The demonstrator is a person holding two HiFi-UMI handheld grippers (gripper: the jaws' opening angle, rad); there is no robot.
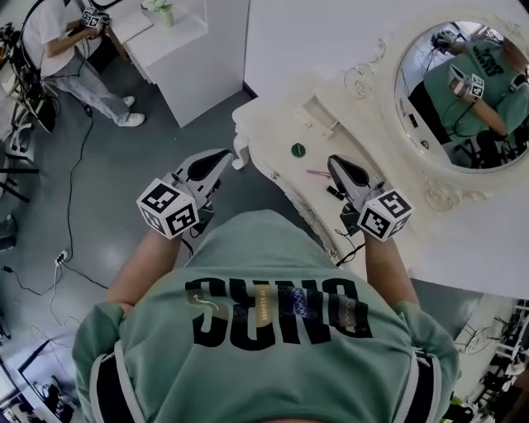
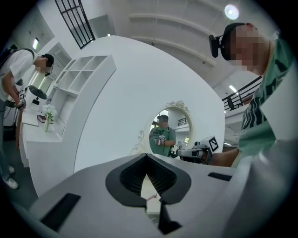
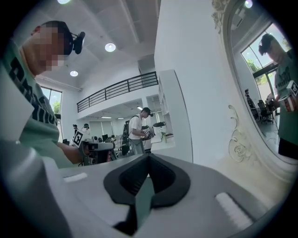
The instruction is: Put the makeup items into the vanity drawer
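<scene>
On the cream vanity top (image 1: pixel 281 124) lie a round green item (image 1: pixel 297 149), a thin pink pencil (image 1: pixel 318 173) and a small black item (image 1: pixel 333 192). My right gripper (image 1: pixel 333 159) hovers over the vanity just right of the pencil, shut and empty; in the right gripper view it (image 3: pixel 149 158) points along the wall beside the mirror. My left gripper (image 1: pixel 227 154) hangs off the vanity's left end above the floor, shut with nothing held; in the left gripper view it (image 2: pixel 147 157) points at the curved white wall. No drawer front shows.
An oval mirror (image 1: pixel 463 91) with an ornate frame stands at the vanity's back right. A white counter (image 1: pixel 178 49) with a flower vase (image 1: pixel 161 10) is at upper left, and a person (image 1: pixel 66 41) stands beside it. Cables (image 1: pixel 70 190) run across the grey floor.
</scene>
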